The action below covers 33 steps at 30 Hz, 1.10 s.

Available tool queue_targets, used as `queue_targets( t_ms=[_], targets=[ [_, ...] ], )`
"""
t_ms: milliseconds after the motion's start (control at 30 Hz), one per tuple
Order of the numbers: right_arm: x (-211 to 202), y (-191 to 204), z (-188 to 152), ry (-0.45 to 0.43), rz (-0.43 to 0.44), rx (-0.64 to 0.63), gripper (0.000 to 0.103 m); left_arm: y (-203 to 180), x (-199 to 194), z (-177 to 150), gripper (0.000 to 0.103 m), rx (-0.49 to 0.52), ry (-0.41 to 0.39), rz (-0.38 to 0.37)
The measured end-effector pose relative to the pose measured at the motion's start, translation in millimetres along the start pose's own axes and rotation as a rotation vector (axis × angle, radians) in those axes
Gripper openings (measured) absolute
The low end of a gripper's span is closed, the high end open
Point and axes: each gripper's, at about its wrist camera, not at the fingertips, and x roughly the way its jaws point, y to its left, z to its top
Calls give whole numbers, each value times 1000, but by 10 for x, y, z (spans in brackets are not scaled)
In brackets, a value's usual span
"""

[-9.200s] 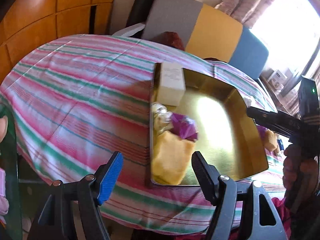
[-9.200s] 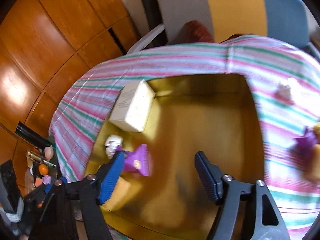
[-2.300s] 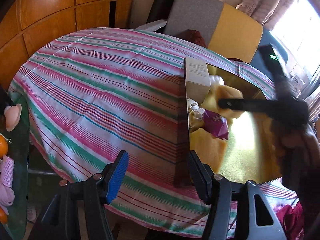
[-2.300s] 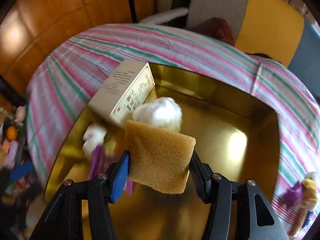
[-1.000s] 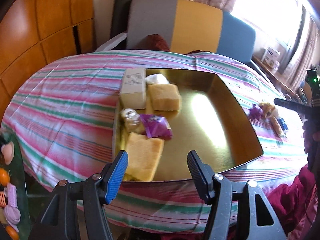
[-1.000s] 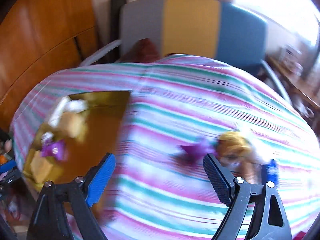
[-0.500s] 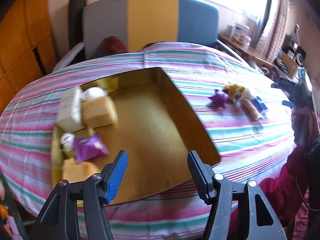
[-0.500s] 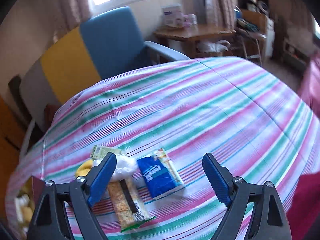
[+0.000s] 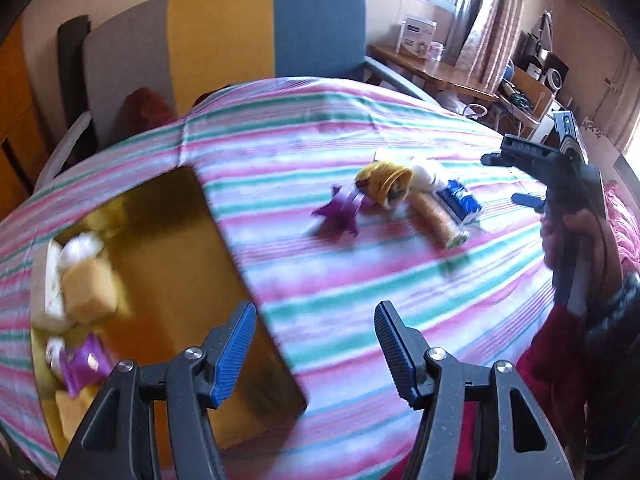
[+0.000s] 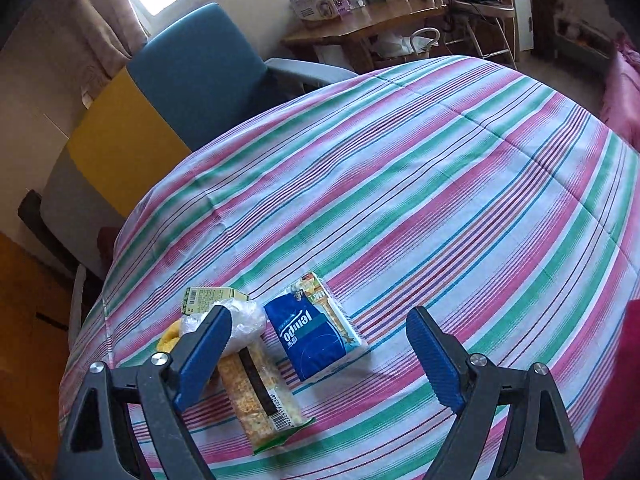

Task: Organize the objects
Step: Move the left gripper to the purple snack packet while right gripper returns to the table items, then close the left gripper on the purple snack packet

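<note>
A gold tray [image 9: 256, 288] on the striped tablecloth holds a white box [image 9: 50, 280], a sponge [image 9: 88, 292], a purple packet [image 9: 82, 364] and more. Loose items lie to its right: a purple star toy [image 9: 340, 212], a yellow roll [image 9: 386, 184], a cracker packet [image 10: 256, 396] and a blue tissue pack [image 10: 314, 340]. My left gripper [image 9: 316, 350] is open and empty above the tray's right rim. My right gripper [image 10: 320, 364] is open and empty, hovering just over the tissue pack; it also shows in the left wrist view [image 9: 516, 176].
A small green box [image 10: 210, 300] and a crumpled clear bag [image 10: 244, 322] lie by the cracker packet. A grey, yellow and blue chair [image 9: 224, 36] stands behind the table. A wooden side table [image 10: 360, 20] with boxes is further back.
My right gripper has put the sponge in the tray, opened, and swung right to the loose items. My left gripper has panned right from the tray toward them.
</note>
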Motion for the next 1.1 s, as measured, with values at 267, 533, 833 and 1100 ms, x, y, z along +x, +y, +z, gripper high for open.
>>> queue_targets(
  t_ms=[267, 533, 833, 1100],
  targets=[
    [21, 96, -15, 16, 25, -46, 90, -256, 679, 578, 61, 85, 55, 18],
    [20, 92, -8, 24, 60, -37, 91, -304, 1429, 843, 61, 142, 175, 50],
    [52, 6, 16, 35, 54, 4, 92, -281, 1715, 843, 33, 106, 234, -34],
    [56, -103, 47, 33, 31, 38, 88, -476, 1218, 125, 32, 98, 183, -58]
  ],
)
